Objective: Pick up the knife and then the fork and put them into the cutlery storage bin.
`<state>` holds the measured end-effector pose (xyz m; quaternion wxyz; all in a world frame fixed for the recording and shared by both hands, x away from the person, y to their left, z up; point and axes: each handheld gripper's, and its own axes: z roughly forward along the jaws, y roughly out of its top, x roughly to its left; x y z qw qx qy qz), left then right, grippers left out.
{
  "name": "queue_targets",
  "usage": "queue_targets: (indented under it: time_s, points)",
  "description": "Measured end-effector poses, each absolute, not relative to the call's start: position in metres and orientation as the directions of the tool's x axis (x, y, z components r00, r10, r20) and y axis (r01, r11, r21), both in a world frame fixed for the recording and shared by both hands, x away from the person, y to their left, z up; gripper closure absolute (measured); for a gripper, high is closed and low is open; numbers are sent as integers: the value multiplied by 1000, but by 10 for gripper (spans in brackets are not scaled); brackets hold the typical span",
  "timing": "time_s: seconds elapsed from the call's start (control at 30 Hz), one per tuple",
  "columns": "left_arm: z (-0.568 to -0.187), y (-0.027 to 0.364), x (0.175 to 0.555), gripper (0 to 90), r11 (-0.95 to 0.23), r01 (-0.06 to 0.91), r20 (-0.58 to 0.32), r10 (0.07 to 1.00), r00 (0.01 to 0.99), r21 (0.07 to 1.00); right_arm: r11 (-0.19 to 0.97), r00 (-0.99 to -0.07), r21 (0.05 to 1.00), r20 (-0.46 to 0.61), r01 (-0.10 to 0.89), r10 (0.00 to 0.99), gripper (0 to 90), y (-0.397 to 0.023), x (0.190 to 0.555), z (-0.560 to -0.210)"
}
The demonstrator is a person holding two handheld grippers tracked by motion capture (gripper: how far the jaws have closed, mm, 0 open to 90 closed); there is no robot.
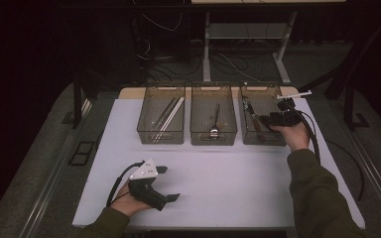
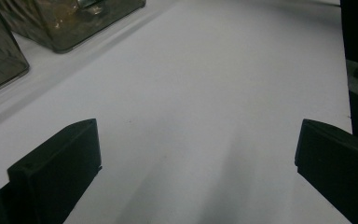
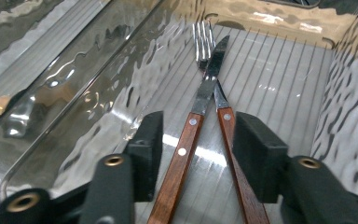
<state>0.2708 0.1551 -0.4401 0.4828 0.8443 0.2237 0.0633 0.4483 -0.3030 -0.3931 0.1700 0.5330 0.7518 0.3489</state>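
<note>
We had sorted a knife (image 3: 193, 135) and fork (image 3: 223, 116) into the right bin (image 1: 261, 140) — our right gripper (image 3: 198, 149) stood half-open around both, gripping neither; the left gripper (image 1: 171, 183) was wide open, empty.

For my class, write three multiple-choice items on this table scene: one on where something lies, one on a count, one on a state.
1. Where do the knife and fork lie?
A. in the right bin
B. in the left bin
C. on the bare table

2. How many bins stand in the row?
A. two
B. three
C. five

3. How does the left gripper stand?
A. shut on a spoon
B. open, nothing between its jaws
C. shut on a bin's wall

Key:
1 A: the right gripper reaches into the right bin, and its view shows both wooden-handled pieces crossed on that bin's floor.
2 B: the high view shows the left bin, the middle bin and the right one side by side.
3 B: the left gripper view shows the jaws far apart over the bare table.
</note>
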Motion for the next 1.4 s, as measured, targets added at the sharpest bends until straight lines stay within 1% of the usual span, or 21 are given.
queue_targets:
  time_s: [0.07, 0.2, 0.33, 0.5, 0.6, 0.83, 1.23, 1.4]
  points:
    - [-440, 155, 271, 0, -431, 318, -111, 441, 891, 844, 181, -374, 713, 122, 677, 919, 445, -304, 447, -391]
    - [-440, 155, 271, 0, -433, 322, -112, 444, 889, 842, 183, -389, 725, 126, 664, 913, 375, -304, 443, -386]
    - [-440, 156, 272, 0, -433, 324, -112, 448, 887, 841, 202, -398, 736, 99, 647, 912, 296, -300, 437, -381]
    - [-440, 156, 273, 0, -428, 329, -114, 454, 884, 842, 196, -422, 754, 119, 628, 899, 256, -297, 428, -377]
    - [-440, 156, 273, 0, -431, 329, -113, 455, 883, 840, 205, -444, 763, 118, 613, 888, 206, -296, 421, -376]
    - [-441, 158, 272, 0, -429, 335, -114, 463, 879, 839, 207, -494, 787, 140, 582, 858, 194, -295, 403, -376]
    - [-441, 161, 269, 0, -430, 333, -109, 468, 877, 839, 255, -584, 808, 131, 531, 801, 192, -288, 361, -385]
    - [-440, 161, 270, 0, -430, 334, -109, 469, 877, 838, 278, -636, 818, 134, 504, 760, 183, -286, 340, -392]
